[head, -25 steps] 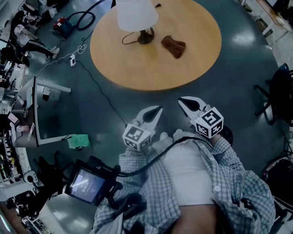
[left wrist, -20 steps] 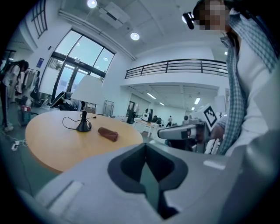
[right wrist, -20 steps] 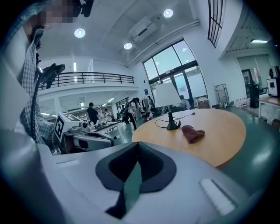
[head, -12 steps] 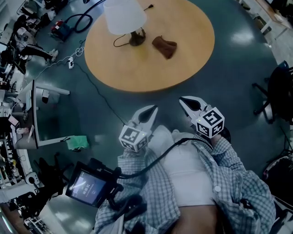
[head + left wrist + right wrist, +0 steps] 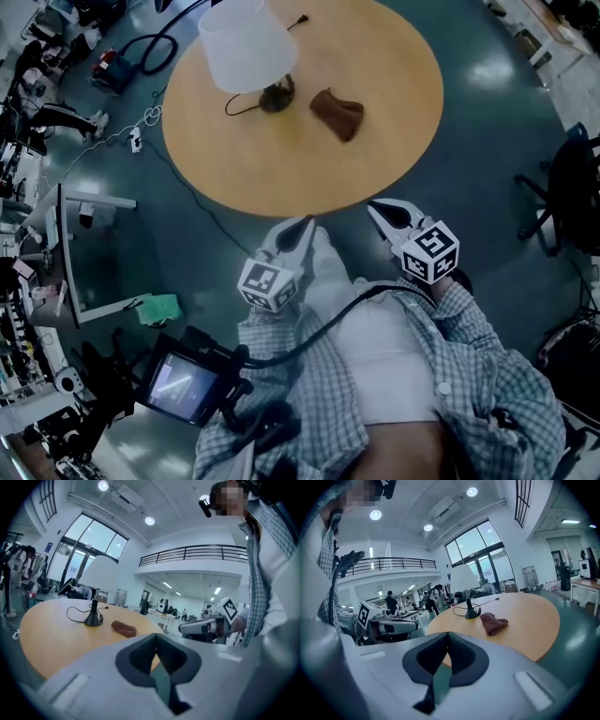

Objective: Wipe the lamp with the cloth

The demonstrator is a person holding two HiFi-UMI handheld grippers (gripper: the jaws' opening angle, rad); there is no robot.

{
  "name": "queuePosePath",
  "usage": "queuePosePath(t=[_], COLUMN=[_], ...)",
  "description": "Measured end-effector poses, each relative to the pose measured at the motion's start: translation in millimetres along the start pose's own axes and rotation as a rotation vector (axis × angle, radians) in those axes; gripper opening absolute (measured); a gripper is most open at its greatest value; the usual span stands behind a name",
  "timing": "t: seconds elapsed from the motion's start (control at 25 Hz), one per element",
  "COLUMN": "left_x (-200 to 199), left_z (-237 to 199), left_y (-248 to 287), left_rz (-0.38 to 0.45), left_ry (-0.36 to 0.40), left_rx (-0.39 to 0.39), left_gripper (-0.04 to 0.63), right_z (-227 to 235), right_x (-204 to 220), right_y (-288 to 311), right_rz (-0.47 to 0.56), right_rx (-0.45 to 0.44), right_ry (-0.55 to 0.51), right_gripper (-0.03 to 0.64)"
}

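A lamp with a white shade, black base and black cord stands on the round wooden table, toward its far left. A brown cloth lies crumpled just right of the lamp base. Both grippers hang short of the table's near edge, over the floor. My left gripper is shut and empty, and so is my right gripper. In the left gripper view the lamp and cloth lie ahead on the table. The right gripper view has the lamp and cloth ahead too.
Left of the table on the floor are a cable with a power strip, a desk with a monitor and a green rag. A black chair stands at the right. A screen device hangs by the person's body.
Both grippers have come forward, closer to the table's near edge. The table, lamp and cloth now sit lower and more to the left in the head view. The jaws stayed shut.
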State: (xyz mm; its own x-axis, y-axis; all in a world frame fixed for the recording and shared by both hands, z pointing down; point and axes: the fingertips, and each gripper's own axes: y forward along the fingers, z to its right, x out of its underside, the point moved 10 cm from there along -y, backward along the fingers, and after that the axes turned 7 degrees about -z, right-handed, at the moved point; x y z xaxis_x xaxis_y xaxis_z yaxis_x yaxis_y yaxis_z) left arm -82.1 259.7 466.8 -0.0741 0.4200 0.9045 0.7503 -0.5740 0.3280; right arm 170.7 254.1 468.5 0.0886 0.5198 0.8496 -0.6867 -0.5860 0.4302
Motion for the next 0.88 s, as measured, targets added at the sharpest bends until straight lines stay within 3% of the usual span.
queuePosePath(t=[0.56,0.76,0.88], left_x=[-59.6,-69.7,-75.6], left_z=[-123.6,-138.4,-150.6], left_y=[45.6,69.6,83.8], left_rz=[-0.037,0.001,0.053], left_ry=[-0.009,-0.076,-0.156], left_rx=[0.087,0.091,0.085], left_gripper=[0.003,0.003,0.003], right_z=[37.0,58.6,74.2], right_x=[-78.7,-89.0,-100.4], right_y=[120.5,128.5,131.5], right_rz=[-0.002,-0.019,-0.017], right_rx=[0.008,0.006,-0.002], right_ry=[0.017,0.025,0.016], right_gripper=[0.005,0.003,0.003])
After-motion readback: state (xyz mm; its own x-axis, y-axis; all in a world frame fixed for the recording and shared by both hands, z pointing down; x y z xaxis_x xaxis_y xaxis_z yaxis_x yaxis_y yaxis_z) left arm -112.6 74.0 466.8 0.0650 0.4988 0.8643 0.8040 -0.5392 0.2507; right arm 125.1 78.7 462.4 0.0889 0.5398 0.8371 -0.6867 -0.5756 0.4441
